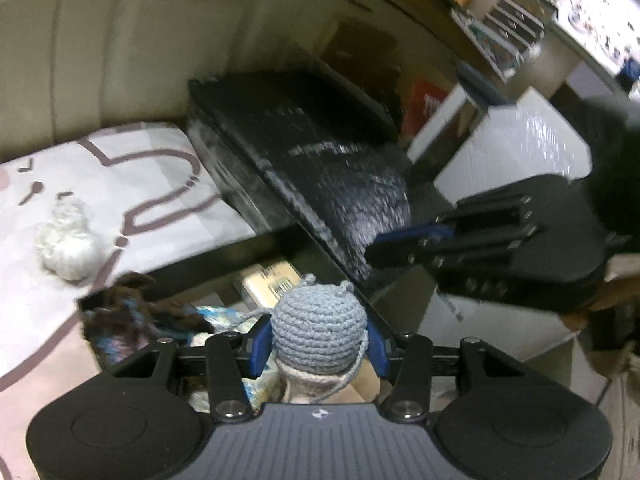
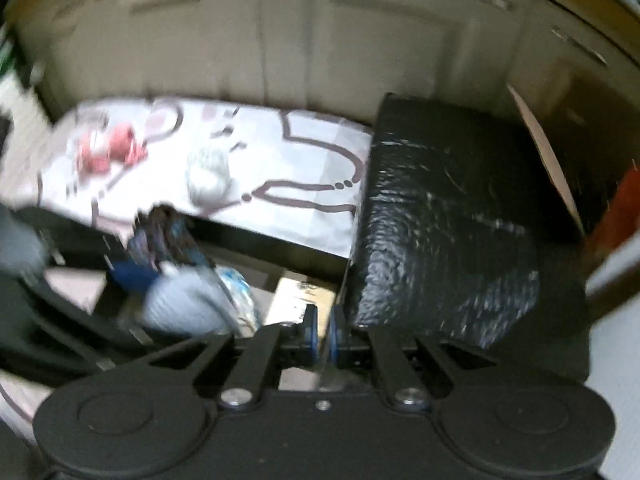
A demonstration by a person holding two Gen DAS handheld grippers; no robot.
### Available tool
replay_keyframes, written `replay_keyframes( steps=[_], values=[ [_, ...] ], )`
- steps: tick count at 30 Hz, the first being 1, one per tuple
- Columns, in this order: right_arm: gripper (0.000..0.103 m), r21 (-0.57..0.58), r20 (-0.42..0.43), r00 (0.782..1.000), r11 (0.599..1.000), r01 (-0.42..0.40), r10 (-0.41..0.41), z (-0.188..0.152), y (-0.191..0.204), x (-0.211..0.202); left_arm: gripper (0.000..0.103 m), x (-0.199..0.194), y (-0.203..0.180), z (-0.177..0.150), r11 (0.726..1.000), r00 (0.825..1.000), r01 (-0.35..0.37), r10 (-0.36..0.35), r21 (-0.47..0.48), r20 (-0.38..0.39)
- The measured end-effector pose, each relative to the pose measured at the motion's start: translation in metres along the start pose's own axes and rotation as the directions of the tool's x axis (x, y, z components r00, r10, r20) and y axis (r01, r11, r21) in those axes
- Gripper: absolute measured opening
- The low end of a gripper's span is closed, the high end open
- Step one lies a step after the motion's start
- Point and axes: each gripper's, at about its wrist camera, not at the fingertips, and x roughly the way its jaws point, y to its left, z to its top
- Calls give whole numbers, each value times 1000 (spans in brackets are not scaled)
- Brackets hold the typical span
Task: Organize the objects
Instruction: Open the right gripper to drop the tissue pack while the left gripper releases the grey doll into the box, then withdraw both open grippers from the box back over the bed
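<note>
My left gripper [image 1: 318, 340] is shut on a grey-blue crocheted ball toy [image 1: 319, 330] with a cream lower part, held above an open black storage box [image 1: 168, 280] beside the bed. The box holds a dark furry toy [image 1: 132, 312], a blue-white packet [image 1: 224, 316] and a cardboard box [image 1: 272, 280]. The box's black lid [image 2: 440, 220] stands open to the right. My right gripper [image 2: 321, 334] is shut and empty, close to the lid's lower edge; it also shows in the left wrist view [image 1: 384, 248]. The ball toy appears blurred in the right wrist view [image 2: 180, 304].
A bed with a pink-patterned sheet [image 1: 120, 184] lies at the left, with a white fluffy toy [image 1: 68, 240] and a pink toy [image 2: 108, 148] on it. Cream cupboard doors [image 2: 320, 40] stand behind. A white box [image 1: 516, 148] and cluttered shelves [image 1: 508, 28] are at the right.
</note>
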Motion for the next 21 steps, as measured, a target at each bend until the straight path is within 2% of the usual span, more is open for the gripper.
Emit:
replay_keyframes(
  steps=[4,6,7,10,21],
  values=[
    [6,111,21,1000,994,-16,14,-7,-2,-5,50,15,-10,-3,1000,1000,0,0,23,-15],
    [7,147,35,999,989,-21,16,-11,-2,-10,66,18,-11,-5,1000,1000,1,-1,-1,-10],
    [9,166,39,999,986,-27,21,-12,-2,-10,81,17,-11,-6,1000,1000,-6,6,-8,-9],
    [9,203,38,999,979,-29,22,-15,-1,-10,80,9,-9,-7,999,999,-44,44,5,2],
    [10,251,22,1000,968,-12,7,-21,10,-9,78,-28,9,-2,992,993,-112,114,-66,33]
  ],
)
